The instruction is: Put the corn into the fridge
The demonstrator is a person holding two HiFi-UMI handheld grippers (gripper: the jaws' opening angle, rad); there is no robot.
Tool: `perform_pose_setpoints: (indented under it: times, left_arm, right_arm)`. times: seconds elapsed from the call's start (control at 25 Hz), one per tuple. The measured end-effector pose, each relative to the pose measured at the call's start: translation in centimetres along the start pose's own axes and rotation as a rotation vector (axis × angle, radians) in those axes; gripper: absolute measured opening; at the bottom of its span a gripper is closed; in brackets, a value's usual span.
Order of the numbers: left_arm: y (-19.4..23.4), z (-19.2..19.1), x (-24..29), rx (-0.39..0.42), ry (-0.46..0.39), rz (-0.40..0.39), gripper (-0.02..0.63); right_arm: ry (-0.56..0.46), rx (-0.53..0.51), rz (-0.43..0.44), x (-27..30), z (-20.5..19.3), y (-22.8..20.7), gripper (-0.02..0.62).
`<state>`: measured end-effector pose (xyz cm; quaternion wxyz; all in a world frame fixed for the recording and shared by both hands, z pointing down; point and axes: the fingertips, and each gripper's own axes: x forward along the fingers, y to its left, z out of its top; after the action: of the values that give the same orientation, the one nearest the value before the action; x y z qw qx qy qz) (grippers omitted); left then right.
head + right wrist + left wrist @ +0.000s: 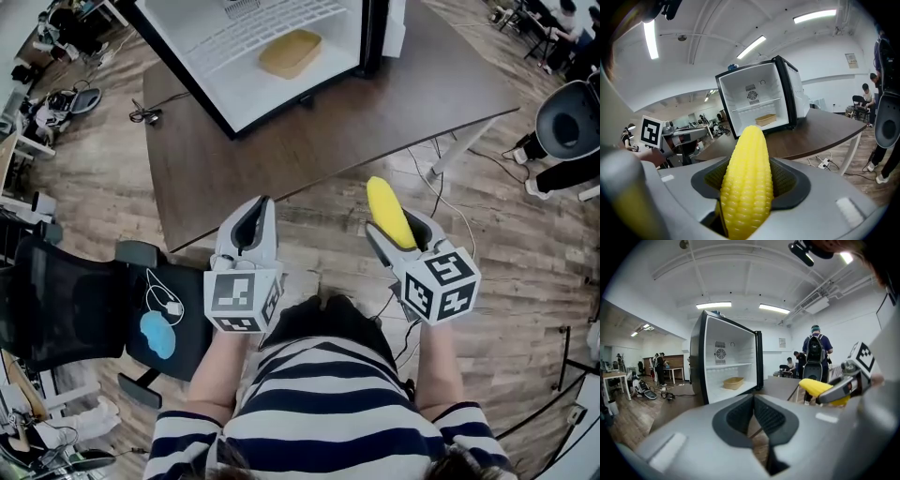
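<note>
A yellow corn cob [390, 212] [746, 183] stands out lengthwise from my right gripper [401, 225] [749, 180], which is shut on it; the corn [816, 386] also shows in the left gripper view. My left gripper [253, 223] [753, 416] is shut with nothing between its jaws. Both grippers hang over the floor, short of the near edge of the dark wooden table [375, 103]. On the table stands a small fridge [272, 47] [757, 101] [726, 357] with its door open. A tan tray [291, 52] [765, 119] [733, 382] lies on its white lower shelf.
A black office chair [84, 309] with a blue patch stands at the left. Cables and a power strip [441, 187] lie on the wood floor under the table's right end. People [814, 355] stand and sit in the far background.
</note>
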<state>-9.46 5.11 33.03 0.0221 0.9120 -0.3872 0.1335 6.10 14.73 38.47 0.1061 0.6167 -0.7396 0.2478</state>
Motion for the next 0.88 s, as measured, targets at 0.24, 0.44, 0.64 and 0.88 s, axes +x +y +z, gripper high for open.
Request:
perform_pose_setpoints:
  times: [0.24, 0.44, 0.64, 0.88]
  left_arm:
    - [1.4, 0.3, 2.7, -0.016, -0.014, -0.031, 0.0]
    - [3.5, 0.9, 5.2, -0.027, -0.018, -0.066, 0.0]
    - [5.4, 1.1, 7.2, -0.006, -0.009, -0.099, 0.0]
    - [7.8, 2.0, 9.9, -0.016, -0.033, -0.113, 0.0]
  right_arm:
    - [0.001, -0.017, -0.022, 2.0, 1.8, -0.2, 0.252]
    - [0.002, -0.025, -0.042, 4.3, 3.9, 0.0, 0.252]
    - [0.015, -0.034, -0.06, 6.9, 5.8, -0.2, 0.252]
    - [0.017, -0.067, -0.063, 10.2, 8.9, -0.3, 0.252]
